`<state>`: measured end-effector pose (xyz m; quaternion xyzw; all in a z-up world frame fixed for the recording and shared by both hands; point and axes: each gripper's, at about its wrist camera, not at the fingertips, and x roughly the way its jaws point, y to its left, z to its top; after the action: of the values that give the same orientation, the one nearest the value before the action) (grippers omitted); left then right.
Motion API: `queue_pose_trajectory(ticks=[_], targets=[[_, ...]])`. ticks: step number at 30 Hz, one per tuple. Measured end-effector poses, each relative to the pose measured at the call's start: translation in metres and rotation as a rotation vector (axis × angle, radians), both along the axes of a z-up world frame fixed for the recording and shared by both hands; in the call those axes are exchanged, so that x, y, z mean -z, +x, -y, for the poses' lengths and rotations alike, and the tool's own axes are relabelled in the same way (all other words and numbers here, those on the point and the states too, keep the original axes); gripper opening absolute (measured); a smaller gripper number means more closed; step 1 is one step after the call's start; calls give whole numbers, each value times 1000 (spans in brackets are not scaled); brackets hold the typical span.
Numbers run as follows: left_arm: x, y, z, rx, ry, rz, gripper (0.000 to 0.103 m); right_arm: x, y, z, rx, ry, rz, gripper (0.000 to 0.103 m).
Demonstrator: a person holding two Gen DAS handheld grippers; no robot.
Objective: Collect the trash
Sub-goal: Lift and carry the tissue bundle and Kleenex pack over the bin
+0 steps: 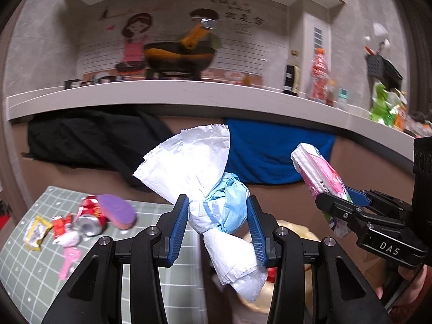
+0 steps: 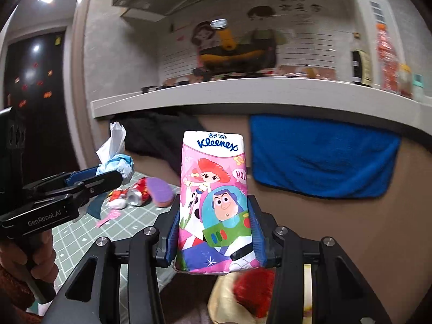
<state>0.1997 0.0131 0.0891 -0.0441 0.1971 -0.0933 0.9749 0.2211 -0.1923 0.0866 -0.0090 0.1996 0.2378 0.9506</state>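
Trash is split three ways here: two pieces are held in the air and the rest lies on the green grid mat [image 1: 32, 267]. The left gripper [image 1: 217, 216] has its blue pads pressed on a wad [image 1: 213, 202] of crumpled white paper and pale blue plastic; the jaws stand partly open around the bundle, whose white paper fans out toward 11 o'clock while a white tail hangs down toward 6. The right gripper [image 2: 214, 226] is clamped on a pink Kleenex pack [image 2: 214, 197], held upright, its lower half between the pads and its top sticking up at 12 o'clock. In the left wrist view, the right gripper and its pack [image 1: 321, 178] sit at 3 o'clock from the wad, near but apart.

On the mat, at 9 o'clock from the left gripper, lie a crushed red can [image 1: 90, 222], a purple sponge [image 1: 118, 210] touching it, a yellow wrapper [image 1: 36, 233], red and white scraps, and a pink piece [image 1: 68, 263].

Behind, a white worktop [image 1: 162, 94] carries a dark pan [image 1: 179, 56] and bottles; a blue towel [image 1: 272, 154] and a black cloth [image 1: 91, 140] hang below its edge. A hand [image 2: 35, 259] grips the left gripper's handle at 8 o'clock in the right wrist view.
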Motion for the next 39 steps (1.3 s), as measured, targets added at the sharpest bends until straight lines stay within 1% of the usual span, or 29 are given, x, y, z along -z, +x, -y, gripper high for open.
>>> queue_pose_trajectory(ticks=[4, 9, 15, 18, 22, 28, 34, 39], targets=[[1, 9, 32, 68, -1, -2, 44, 4, -1, 27, 53, 20, -4, 41], [8, 18, 64, 129, -2, -4, 44, 9, 2, 54, 111, 37, -12, 41], [29, 31, 87, 184, -11, -53, 44, 21, 5, 75, 155, 49, -24, 41], [40, 35, 92, 197, -5, -74, 44, 31, 9, 83, 167, 62, -42, 41], [52, 41, 95, 199, -20, -95, 44, 41, 15, 88, 178, 64, -66, 41], [68, 47, 99, 201, -17, -110, 44, 53, 15, 90, 208, 56, -66, 42], [76, 50, 100, 197, -5, -111, 44, 67, 22, 90, 213, 48, -102, 42], [85, 55, 99, 197, -7, -134, 44, 75, 27, 88, 212, 44, -125, 42]])
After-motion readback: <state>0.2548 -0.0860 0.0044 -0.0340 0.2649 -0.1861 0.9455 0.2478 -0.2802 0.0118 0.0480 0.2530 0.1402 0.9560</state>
